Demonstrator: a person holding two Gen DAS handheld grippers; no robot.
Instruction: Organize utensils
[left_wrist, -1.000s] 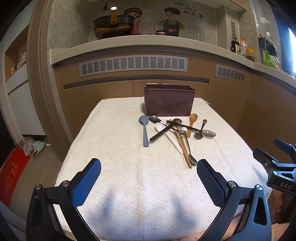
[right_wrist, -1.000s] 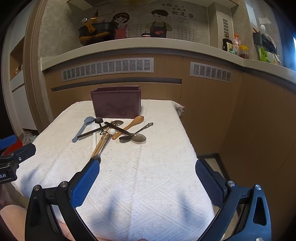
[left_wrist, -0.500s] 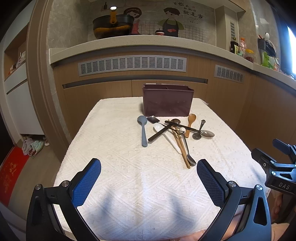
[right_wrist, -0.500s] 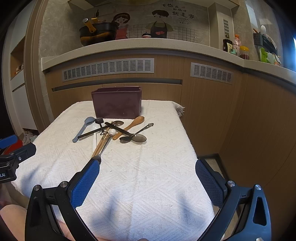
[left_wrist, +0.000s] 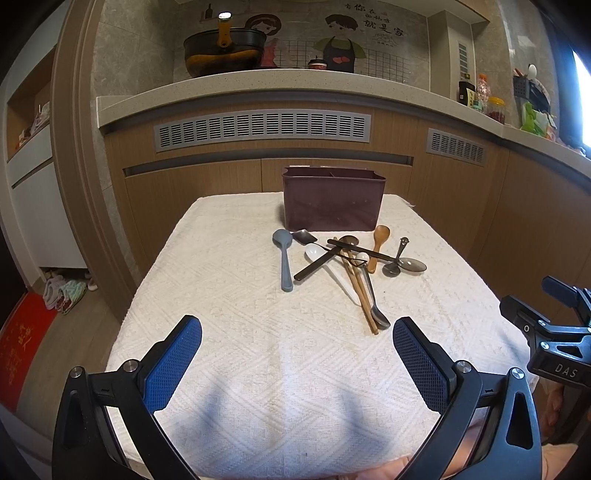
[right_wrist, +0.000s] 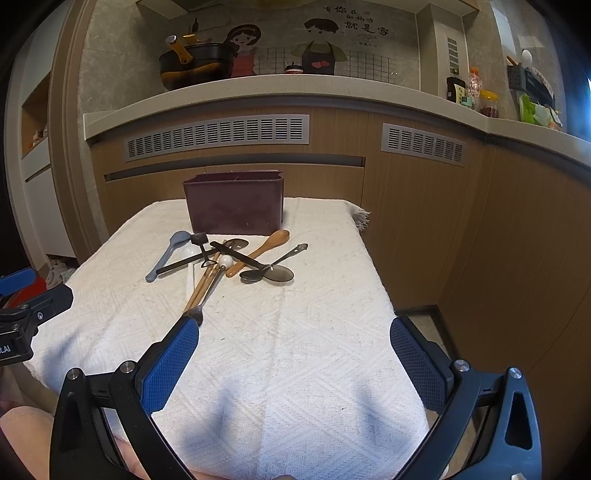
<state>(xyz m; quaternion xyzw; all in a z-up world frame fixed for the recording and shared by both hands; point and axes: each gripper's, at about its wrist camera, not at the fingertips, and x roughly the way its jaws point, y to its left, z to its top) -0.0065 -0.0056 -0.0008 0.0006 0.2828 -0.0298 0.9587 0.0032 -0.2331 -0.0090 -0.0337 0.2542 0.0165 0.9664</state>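
Note:
A dark maroon utensil holder (left_wrist: 333, 197) stands at the far end of a table covered by a white cloth (left_wrist: 258, 354); it also shows in the right wrist view (right_wrist: 234, 206). In front of it lies a loose pile of utensils: a grey-blue spoon (left_wrist: 283, 258), a wooden spoon (left_wrist: 378, 245), wooden chopsticks (left_wrist: 360, 291), a white spoon (left_wrist: 325, 262), dark metal spoons (left_wrist: 404, 264) and a black-handled utensil (left_wrist: 317, 264). My left gripper (left_wrist: 297, 354) is open and empty over the near cloth. My right gripper (right_wrist: 293, 354) is open and empty, near the chopstick ends (right_wrist: 195, 302).
Wood cabinets with grey vents (left_wrist: 262, 127) rise behind the table under a counter holding a black pan (left_wrist: 225, 50). The right gripper's body (left_wrist: 554, 343) shows at the right edge of the left wrist view. Slippers and a red mat (left_wrist: 22, 350) lie on the floor at left.
Both grippers have shifted only slightly; the scene sits a touch lower and closer in view. Nothing on the table has moved.

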